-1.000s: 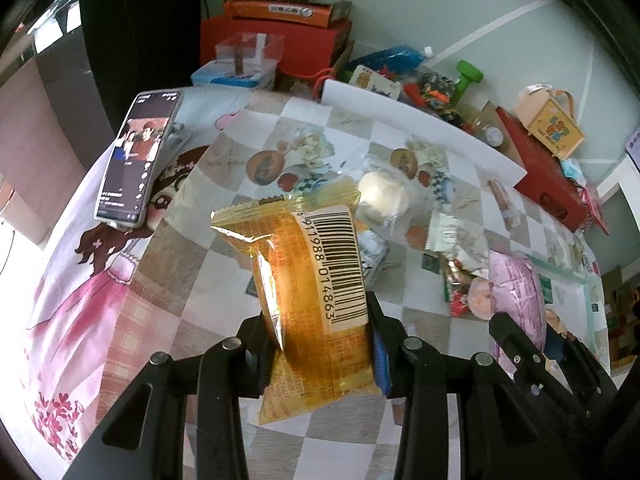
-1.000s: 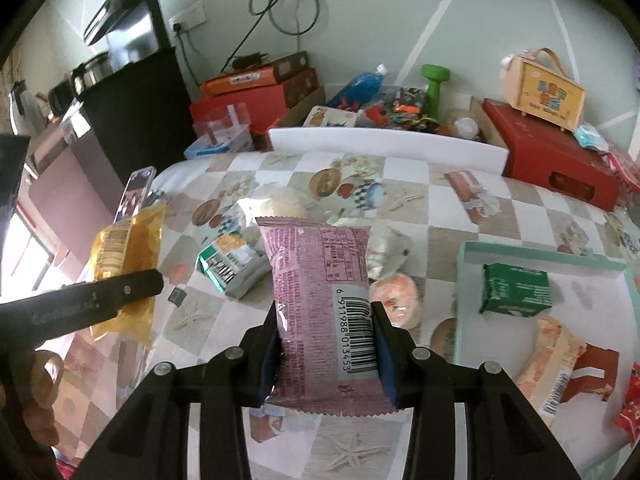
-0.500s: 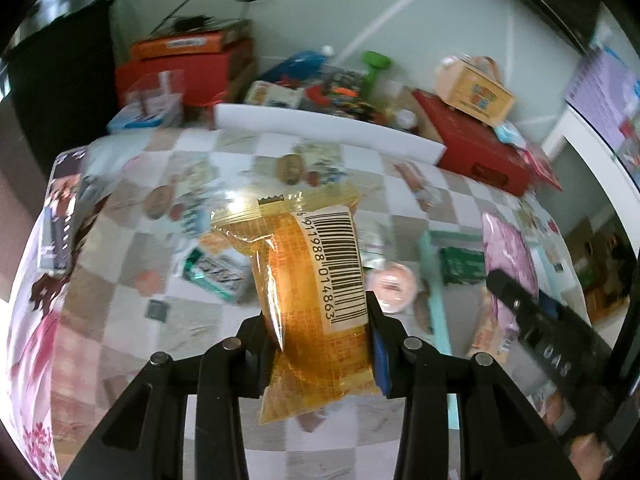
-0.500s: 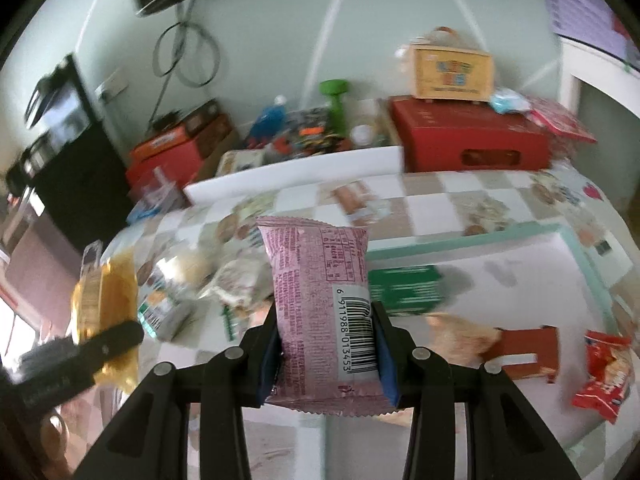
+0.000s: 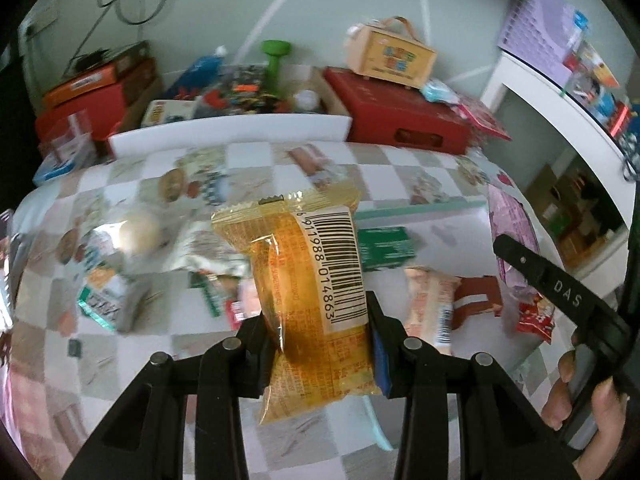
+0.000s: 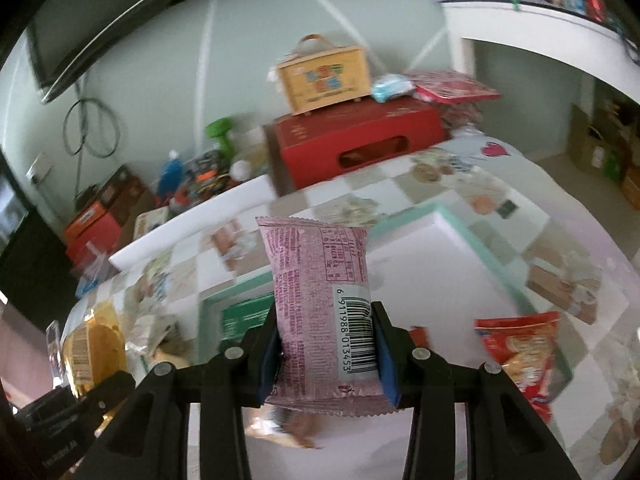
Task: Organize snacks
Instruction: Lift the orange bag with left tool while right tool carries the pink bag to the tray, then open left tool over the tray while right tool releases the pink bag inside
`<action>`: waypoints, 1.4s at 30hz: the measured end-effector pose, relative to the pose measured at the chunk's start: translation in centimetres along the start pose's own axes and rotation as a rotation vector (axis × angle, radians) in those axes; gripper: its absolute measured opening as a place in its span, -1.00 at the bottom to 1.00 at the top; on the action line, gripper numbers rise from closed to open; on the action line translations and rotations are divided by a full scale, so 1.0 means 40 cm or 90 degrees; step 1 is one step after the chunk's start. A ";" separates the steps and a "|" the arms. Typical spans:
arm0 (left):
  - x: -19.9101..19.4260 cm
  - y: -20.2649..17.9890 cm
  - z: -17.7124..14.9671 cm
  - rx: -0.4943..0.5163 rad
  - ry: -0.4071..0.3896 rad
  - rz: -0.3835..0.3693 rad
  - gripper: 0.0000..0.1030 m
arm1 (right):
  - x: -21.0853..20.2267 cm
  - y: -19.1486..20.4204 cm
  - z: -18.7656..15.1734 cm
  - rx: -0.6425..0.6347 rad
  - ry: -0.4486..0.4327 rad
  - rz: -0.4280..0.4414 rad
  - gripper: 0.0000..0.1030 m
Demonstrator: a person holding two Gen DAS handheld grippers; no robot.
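While both packets hang clear of the table, the main risk we see is a slip: our left gripper pinches the orange snack packet only across its lower half, and the glossy film could slide through the pads if we swing too quickly. Our right gripper has the same kind of hold on the pink snack packet, its pads pressed on either side of the barcode, with most of the packet standing free above the jaws. A second risk is a clash, since the right tool's black finger shows just to the right of the left gripper, with the person's hand below it. A third is a bad drop, because the white tray with the teal rim, which lies ahead of and below the right gripper, already holds a green packet just left of the pink one and a red packet to the gripper's right; releasing from too high could land a packet on those or on the rim

The orange packet is a translucent pillow pack with a crimped top edge, a white barcode panel on its right face and a round cake dimly visible inside. The pink one is matt, printed with small text, crimped at both ends and slightly puffed. Loose snacks lie ahead and to the left of the left gripper on the checked tablecloth
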State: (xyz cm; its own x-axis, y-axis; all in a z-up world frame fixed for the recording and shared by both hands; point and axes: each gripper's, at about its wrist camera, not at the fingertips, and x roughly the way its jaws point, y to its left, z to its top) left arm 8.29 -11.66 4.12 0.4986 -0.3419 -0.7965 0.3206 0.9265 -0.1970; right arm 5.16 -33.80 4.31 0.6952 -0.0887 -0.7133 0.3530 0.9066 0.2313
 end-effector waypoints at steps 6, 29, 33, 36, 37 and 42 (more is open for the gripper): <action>0.058 -0.060 0.001 0.034 0.018 -0.017 -0.21 | 0.007 -0.081 0.005 0.056 0.004 -0.019 -0.15; 0.217 -0.148 0.001 0.074 0.066 -0.016 -0.21 | 0.093 -0.137 -0.002 0.075 0.032 -0.048 -0.15; 0.218 -0.141 0.003 0.067 0.072 -0.014 -0.20 | 0.096 -0.128 -0.001 0.068 0.032 -0.045 -0.11; 0.213 -0.139 0.006 0.062 0.078 -0.013 0.08 | 0.096 -0.124 0.000 0.061 0.033 -0.054 -0.10; 0.210 -0.138 0.007 0.060 0.079 -0.014 0.24 | 0.095 -0.123 0.001 0.059 0.034 -0.057 -0.10; 0.178 -0.140 0.020 0.066 0.067 -0.010 0.29 | 0.083 -0.116 0.007 0.050 0.030 -0.063 -0.07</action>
State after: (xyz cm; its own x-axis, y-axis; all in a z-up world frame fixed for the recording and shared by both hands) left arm 10.69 -19.39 0.00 0.4081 -0.3327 -0.8502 0.4111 0.8984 -0.1542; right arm 6.00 -38.41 1.05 0.6250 -0.1554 -0.7650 0.4681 0.8589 0.2080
